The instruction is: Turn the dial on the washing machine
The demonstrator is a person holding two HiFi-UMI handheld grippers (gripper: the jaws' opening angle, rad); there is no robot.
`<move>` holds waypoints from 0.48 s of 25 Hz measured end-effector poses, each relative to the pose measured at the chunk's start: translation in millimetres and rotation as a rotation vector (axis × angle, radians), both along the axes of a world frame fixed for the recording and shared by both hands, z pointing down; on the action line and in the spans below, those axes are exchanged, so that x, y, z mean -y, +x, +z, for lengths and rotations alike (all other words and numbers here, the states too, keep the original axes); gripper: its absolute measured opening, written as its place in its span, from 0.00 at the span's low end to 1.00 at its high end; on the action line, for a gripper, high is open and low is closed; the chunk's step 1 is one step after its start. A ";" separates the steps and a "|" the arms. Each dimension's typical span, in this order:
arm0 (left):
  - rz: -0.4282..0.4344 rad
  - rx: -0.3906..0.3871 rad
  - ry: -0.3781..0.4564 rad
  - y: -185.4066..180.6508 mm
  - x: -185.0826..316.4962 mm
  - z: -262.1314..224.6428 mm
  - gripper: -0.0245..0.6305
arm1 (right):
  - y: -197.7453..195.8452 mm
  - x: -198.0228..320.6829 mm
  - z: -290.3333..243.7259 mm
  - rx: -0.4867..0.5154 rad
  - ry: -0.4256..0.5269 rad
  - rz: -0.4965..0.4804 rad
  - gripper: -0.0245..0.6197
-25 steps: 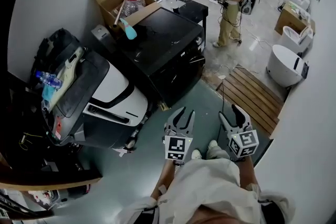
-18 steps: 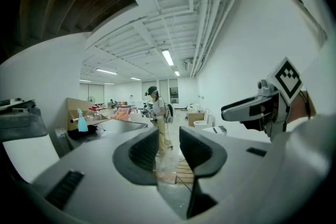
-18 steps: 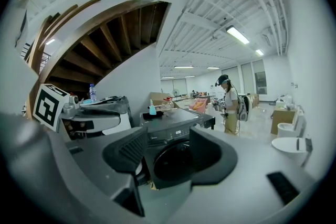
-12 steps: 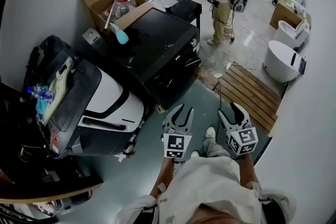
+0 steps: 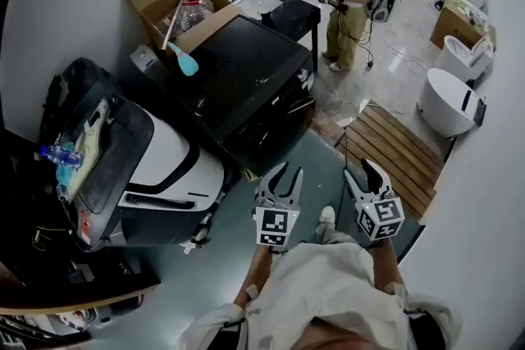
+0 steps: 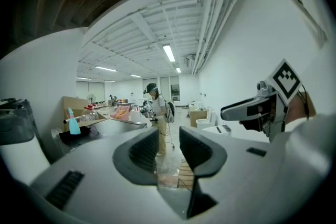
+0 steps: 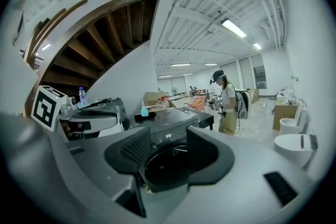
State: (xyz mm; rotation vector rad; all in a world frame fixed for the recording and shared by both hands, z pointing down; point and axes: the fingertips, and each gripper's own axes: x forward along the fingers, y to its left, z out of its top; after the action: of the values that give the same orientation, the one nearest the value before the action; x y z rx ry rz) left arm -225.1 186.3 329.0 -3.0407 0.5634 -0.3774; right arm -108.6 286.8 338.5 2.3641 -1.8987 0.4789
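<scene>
Black washer (image 5: 246,86) sits up and left of both grippers, well apart from them; we can't pick out its dial. Left gripper (image 5: 287,172): jaws apart, nothing between. Right gripper (image 5: 361,172): jaws have just been closing, we see a gap, nothing in it, washer front straight ahead in its view. Person (image 5: 349,0) stands beyond the washer. Wooden slats (image 5: 394,147) on the floor, right.
</scene>
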 end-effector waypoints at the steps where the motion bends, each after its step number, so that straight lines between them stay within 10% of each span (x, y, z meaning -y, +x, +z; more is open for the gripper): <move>1: -0.004 0.003 0.002 6.0 2.4 -0.4 0.23 | 7.2 2.8 -0.2 0.001 0.000 -0.004 0.38; 12: -0.050 0.030 0.017 70.9 24.6 -6.1 0.23 | 76.8 31.9 2.4 0.025 0.002 -0.058 0.38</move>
State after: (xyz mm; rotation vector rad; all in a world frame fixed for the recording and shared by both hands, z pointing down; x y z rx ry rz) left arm -154.2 161.8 322.9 -3.0043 0.6379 -0.4176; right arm -31.8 254.9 340.9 2.3080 -1.9737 0.5045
